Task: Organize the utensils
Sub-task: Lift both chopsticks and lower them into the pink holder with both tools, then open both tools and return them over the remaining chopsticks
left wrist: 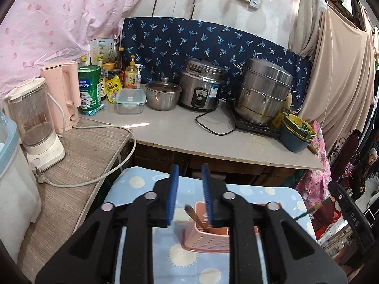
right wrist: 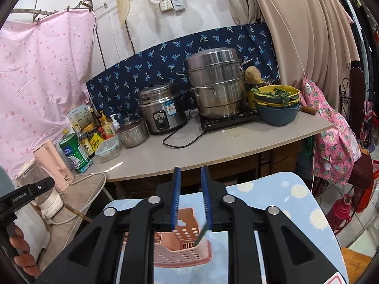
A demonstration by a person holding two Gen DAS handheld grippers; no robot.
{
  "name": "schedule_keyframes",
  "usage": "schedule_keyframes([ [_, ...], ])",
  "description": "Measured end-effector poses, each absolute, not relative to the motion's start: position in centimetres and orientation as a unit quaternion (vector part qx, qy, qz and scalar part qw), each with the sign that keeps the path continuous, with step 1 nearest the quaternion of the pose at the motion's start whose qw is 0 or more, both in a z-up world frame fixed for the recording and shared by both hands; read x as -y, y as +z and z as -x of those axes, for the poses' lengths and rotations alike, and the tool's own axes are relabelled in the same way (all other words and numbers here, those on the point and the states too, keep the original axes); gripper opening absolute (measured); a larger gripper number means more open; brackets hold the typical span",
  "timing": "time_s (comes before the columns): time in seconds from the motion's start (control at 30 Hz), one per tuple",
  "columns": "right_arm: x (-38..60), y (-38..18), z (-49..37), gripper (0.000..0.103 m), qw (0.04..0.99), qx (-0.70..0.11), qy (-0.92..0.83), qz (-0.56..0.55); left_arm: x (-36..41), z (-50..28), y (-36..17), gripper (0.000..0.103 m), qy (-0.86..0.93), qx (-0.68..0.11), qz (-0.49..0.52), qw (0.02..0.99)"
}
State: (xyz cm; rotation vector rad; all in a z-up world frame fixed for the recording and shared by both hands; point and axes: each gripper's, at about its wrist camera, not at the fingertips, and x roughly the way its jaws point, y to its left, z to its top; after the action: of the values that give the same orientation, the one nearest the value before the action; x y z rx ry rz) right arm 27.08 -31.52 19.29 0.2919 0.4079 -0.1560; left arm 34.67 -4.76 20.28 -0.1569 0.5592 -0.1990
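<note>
A pink perforated utensil holder (left wrist: 205,241) stands on a small table with a blue sun-pattern cloth (left wrist: 132,184). A brown-handled utensil (left wrist: 196,217) leans upright inside it. My left gripper (left wrist: 189,175) is open above and in front of the holder, holding nothing. In the right wrist view the same holder (right wrist: 182,248) holds a green-handled utensil (right wrist: 201,233). My right gripper (right wrist: 190,172) is open above the holder, and its right blue pad is next to the green handle. The left gripper's body (right wrist: 26,194) shows at the left edge.
A grey counter (left wrist: 180,135) behind the table carries a rice cooker (left wrist: 201,85), a steamer pot (left wrist: 263,92), a small lidded pot (left wrist: 162,94), bowls of greens (left wrist: 296,130), bottles and a green tin (left wrist: 89,90). A blender (left wrist: 35,123) and pink kettle (left wrist: 62,92) stand left.
</note>
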Motion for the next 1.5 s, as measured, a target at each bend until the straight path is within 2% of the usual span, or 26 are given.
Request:
schedule_keyframes([
  [0.13, 31.4, 20.1, -24.6, 0.027, 0.968, -0.191, -0.078, -0.146, 4.0, -33.0, 20.3, 0.035, -0.093, -0.275, 0.073, 0.954],
  [0.27, 30.9, 20.3, -21.8, 0.029, 0.968, -0.189, -0.076, -0.143, 3.1, -30.9, 20.1, 0.037, -0.092, -0.278, 0.071, 0.954],
  [0.33, 30.5, 20.0, -20.2, 0.032, 0.968, -0.193, -0.075, -0.139, 2.8, -29.9, 19.8, 0.038, -0.091, -0.282, 0.068, 0.953],
  [0.93, 26.1, 10.4, -7.4, 0.033, 0.942, -0.307, -0.065, -0.117, 0.2, -18.4, 10.7, 0.038, -0.078, -0.357, 0.02, 0.931],
  [1.5, 23.2, 2.7, -1.7, 0.033, 0.913, -0.391, -0.057, -0.107, 0.2, -11.9, 3.7, 0.038, -0.09, -0.427, -0.001, 0.9],
])
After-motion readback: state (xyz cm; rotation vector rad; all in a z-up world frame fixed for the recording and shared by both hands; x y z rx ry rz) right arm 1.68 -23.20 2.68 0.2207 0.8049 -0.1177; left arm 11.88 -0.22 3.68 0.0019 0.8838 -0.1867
